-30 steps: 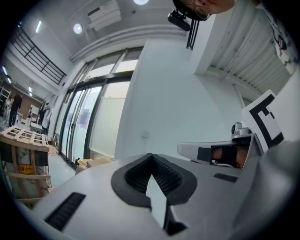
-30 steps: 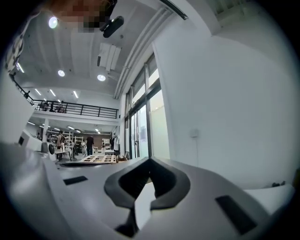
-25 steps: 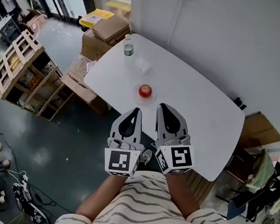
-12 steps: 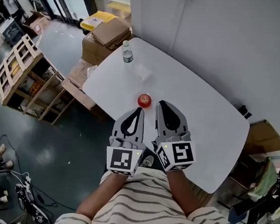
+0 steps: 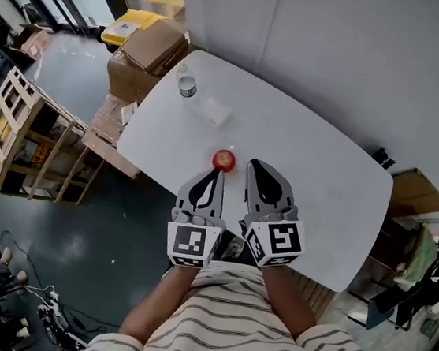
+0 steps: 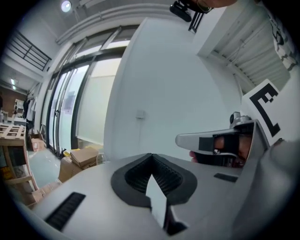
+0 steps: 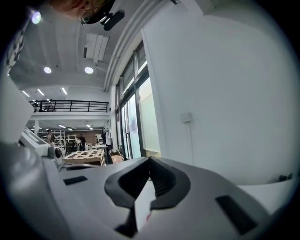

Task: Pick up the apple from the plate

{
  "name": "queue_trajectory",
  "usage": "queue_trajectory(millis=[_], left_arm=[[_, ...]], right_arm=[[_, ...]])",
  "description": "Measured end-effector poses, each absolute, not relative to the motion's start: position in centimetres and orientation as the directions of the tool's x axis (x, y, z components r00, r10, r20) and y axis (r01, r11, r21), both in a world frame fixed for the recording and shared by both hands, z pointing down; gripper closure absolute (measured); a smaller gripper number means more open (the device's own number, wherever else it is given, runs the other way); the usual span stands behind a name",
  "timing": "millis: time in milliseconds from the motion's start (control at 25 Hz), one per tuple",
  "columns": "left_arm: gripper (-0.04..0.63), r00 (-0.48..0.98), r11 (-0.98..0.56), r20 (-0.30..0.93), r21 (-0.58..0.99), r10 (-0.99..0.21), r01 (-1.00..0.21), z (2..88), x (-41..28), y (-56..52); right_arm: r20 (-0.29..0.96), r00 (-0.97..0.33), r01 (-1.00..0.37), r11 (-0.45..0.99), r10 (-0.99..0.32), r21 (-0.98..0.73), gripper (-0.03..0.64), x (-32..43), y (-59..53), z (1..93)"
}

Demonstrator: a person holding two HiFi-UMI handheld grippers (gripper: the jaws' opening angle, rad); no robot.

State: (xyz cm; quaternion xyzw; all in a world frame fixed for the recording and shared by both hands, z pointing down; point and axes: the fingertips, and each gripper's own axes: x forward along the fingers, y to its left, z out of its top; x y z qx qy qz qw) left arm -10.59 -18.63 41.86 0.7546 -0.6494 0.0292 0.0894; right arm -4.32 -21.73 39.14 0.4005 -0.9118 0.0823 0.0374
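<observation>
Overhead, the left gripper [image 5: 216, 173] and the right gripper [image 5: 254, 167] hover side by side, fingers pressed together and empty, just short of the red apple [image 5: 223, 160] on the white counter [image 5: 317, 155].

A striped white shirt [image 5: 225, 322]; grey left gripper [image 5: 218, 171] and right gripper [image 5: 253, 165] carry black-and-white marker cubes [image 5: 192, 243].

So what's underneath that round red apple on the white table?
A small white plate, its rim just showing around the round red apple, resting on the white table. The plate's middle is covered by the apple, so it can't be seen.
</observation>
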Motion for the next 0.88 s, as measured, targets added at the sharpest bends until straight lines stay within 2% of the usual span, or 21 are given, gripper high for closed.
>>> queue_trajectory(millis=[640, 800, 880], left_arm=[[0.588, 0.292, -0.261, 0.349, 0.133, -0.891, -0.956, 52.4, -11.4, -22.4], [0.478, 0.308, -0.275, 0.398, 0.139, -0.864, -0.951, 55.2, -11.1, -22.5], [0.454, 0.315, -0.282, 0.422, 0.139, -0.850, -0.949, 56.5, -10.9, -22.6]], right_arm=[[0.303, -0.554, -0.831, 0.538, -0.776, -0.141, 0.604, -4.0, -23.9, 46.4], [0.325, -0.538, -0.841, 0.521, -0.778, -0.147, 0.604, -3.9, -23.9, 47.4], [0.337, -0.530, -0.846, 0.512, -0.778, -0.148, 0.604, -3.8, -24.0, 47.9]])
